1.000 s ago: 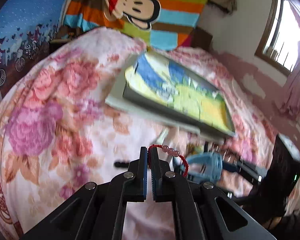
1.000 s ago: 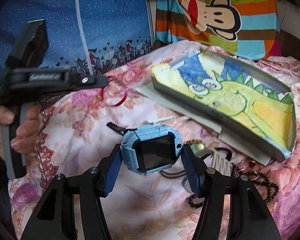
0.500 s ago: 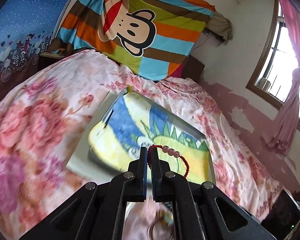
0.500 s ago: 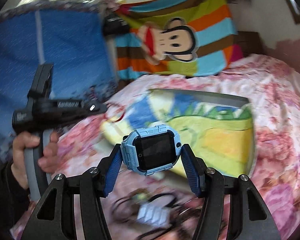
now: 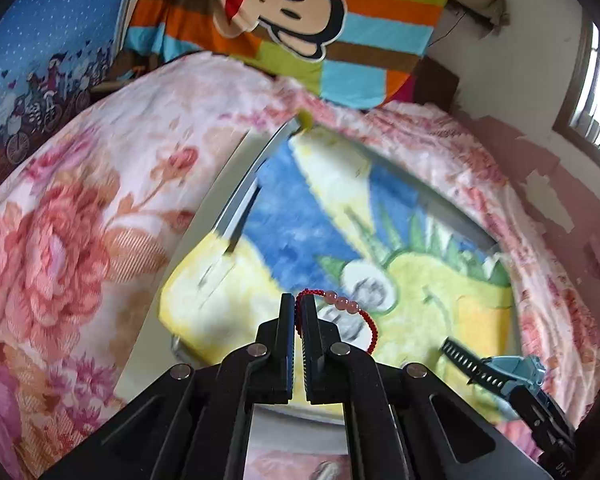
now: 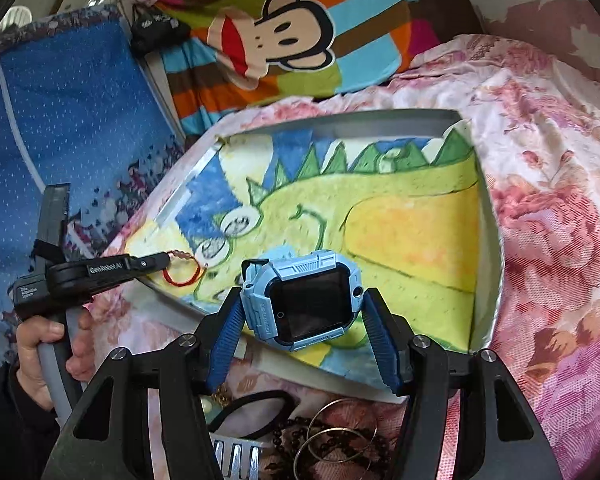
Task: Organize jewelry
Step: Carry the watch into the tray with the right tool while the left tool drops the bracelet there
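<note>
A red cord bracelet (image 5: 342, 308) with a few pink beads is pinched between the closed fingers of the left hand-held gripper (image 5: 297, 316), its loop hanging out to the right of the fingertips. In the right wrist view the same bracelet (image 6: 183, 269) dangles from the tip of the left hand-held gripper (image 6: 162, 258) over the near left corner of a shallow grey tray (image 6: 490, 216). The tray is lined with a crayon drawing of a green dinosaur (image 6: 340, 208) on blue and yellow.

The right hand-held gripper (image 6: 302, 312) is clamped on a light blue smartwatch (image 6: 300, 300), its dark screen facing the camera, held above the tray's near edge. From the left wrist view the watch (image 5: 516, 372) and its black perforated strap (image 5: 462, 356) show at the lower right, over the drawing.

The person's left hand (image 6: 48, 344) grips the handle of the left tool. Below the right fingers, on the bed, lie thin metal bangles (image 6: 336, 436), a string of dark beads (image 6: 292, 432), a black hair tie (image 6: 256, 404) and a silver comb-like clip (image 6: 236, 456).

The tray rests on a pink floral bedspread (image 5: 80, 220). Behind it hangs a striped cloth with a cartoon monkey (image 6: 276, 40).
</note>
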Available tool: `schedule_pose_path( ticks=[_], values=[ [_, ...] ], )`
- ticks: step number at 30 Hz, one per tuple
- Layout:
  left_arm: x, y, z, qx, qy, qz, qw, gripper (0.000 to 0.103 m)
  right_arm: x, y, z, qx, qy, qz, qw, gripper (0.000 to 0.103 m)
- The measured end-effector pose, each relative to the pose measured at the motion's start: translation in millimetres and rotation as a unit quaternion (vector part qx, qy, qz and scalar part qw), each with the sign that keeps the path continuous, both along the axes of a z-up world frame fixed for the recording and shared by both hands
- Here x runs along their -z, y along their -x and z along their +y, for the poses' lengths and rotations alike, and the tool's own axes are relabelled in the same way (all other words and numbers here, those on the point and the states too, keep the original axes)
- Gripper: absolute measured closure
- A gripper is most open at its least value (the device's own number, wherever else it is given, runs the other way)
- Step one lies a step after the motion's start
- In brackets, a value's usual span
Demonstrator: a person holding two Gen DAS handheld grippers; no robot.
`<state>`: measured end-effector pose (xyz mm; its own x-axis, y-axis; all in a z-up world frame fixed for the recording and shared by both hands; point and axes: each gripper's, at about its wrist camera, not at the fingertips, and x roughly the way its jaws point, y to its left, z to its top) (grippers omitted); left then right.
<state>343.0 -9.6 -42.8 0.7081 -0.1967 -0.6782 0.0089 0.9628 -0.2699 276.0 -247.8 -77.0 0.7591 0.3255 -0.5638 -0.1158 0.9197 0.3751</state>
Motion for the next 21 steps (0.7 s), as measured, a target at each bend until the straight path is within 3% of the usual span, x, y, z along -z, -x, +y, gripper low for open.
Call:
schedule_pose_path(
  ticks=[4, 10, 16, 21],
  values=[
    [18, 5, 3, -0.004, -0.008, 0.038, 0.9992, 0.1, 7, -3, 4, -0.006, 0.011, 0.017, 1.0, 0.049],
    [22, 18, -2, -0.002, -0.03, 0.05, 0.9983, 0.1, 1, 3, 1, -0.007, 0.055, 0.013, 0.998, 0.049],
    [21, 31, -9, -0.002, -0.043, 0.052, 0.9977, 0.099, -5, 5, -13, 0.0, 0.053, 0.003, 0.999, 0.048],
    [12, 35, -8, -0.002, -0.032, 0.046, 0.9984, 0.099, -17, 16, -15, 0.012, 0.063, -0.018, 0.998, 0.036]
  ],
)
